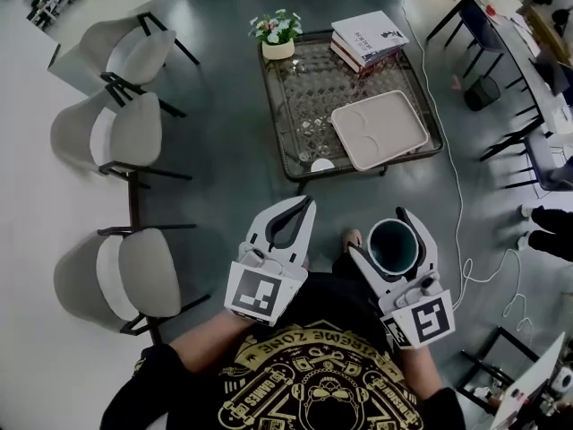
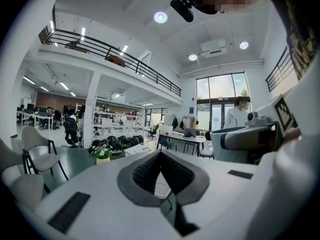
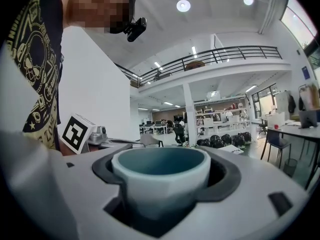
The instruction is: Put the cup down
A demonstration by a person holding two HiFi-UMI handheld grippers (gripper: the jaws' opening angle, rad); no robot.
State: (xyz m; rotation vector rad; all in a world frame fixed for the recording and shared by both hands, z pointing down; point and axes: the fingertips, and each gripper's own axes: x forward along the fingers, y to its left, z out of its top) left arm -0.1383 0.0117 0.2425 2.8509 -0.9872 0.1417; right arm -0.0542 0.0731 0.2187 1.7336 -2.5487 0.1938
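A teal cup (image 1: 394, 247) sits upright between the jaws of my right gripper (image 1: 392, 226), held in the air close to the person's chest. In the right gripper view the cup (image 3: 160, 176) fills the gap, with a pad pressed against each side. My left gripper (image 1: 307, 203) hangs beside it to the left with its jaws closed tip to tip and nothing between them. In the left gripper view the cup (image 2: 235, 144) shows at the right. Both grippers are short of the low table (image 1: 288, 141).
The glass-topped table carries a beige tray (image 1: 379, 128), a stack of books (image 1: 367, 38), a potted plant (image 1: 277, 34) and a small white disc (image 1: 322, 164). Three grey chairs (image 1: 116, 133) line the left side. A white cable (image 1: 450, 150) runs along the floor on the right.
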